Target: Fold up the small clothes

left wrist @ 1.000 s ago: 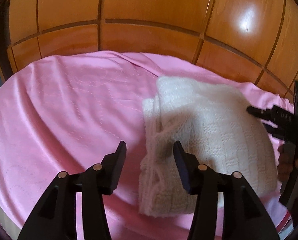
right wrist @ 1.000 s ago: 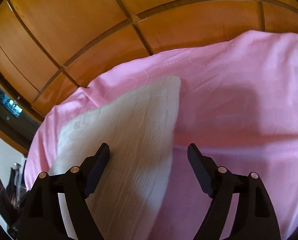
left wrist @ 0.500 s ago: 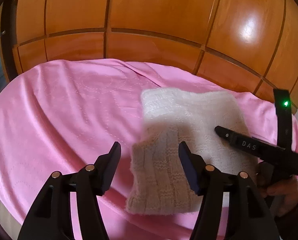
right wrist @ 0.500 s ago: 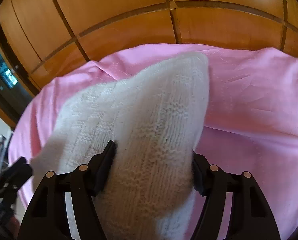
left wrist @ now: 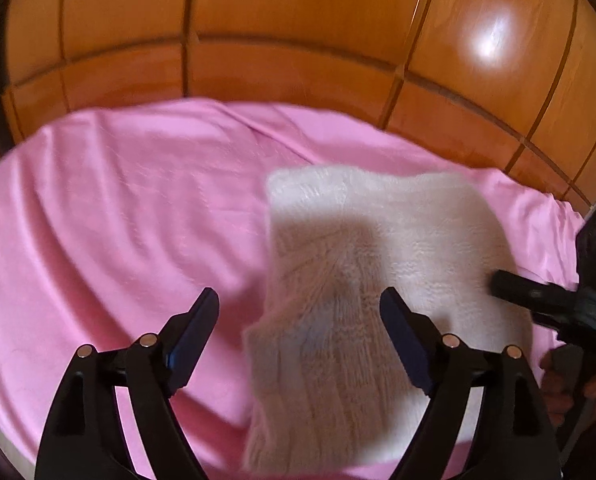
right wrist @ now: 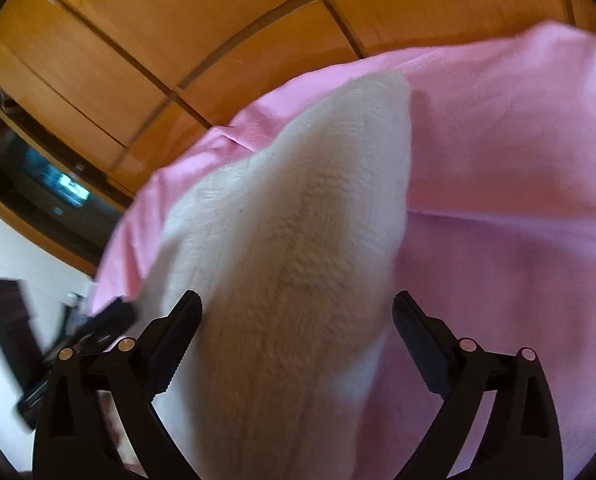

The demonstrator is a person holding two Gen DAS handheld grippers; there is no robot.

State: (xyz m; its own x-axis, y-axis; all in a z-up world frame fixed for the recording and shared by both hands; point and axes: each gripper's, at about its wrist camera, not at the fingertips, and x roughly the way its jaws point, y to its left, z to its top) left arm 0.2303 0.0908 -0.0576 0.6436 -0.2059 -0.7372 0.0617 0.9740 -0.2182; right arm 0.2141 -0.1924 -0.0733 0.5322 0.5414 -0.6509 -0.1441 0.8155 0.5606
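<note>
One cream knitted garment [left wrist: 369, 280], already folded to a thick rectangle, lies on the pink sheet [left wrist: 118, 220] toward 3 o'clock in the left wrist view — judged a fold just completed, or nearly so. Both claws have just been opening: the left gripper [left wrist: 299, 312] and right gripper [right wrist: 297, 316] stand wide over the knit, pads apart from it. Next move likely calls for smoothing or a final fold; no writing legible.

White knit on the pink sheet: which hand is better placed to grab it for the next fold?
Probably right. The right tool is open astride the knit; the left tool is open too, at its edge.
</note>
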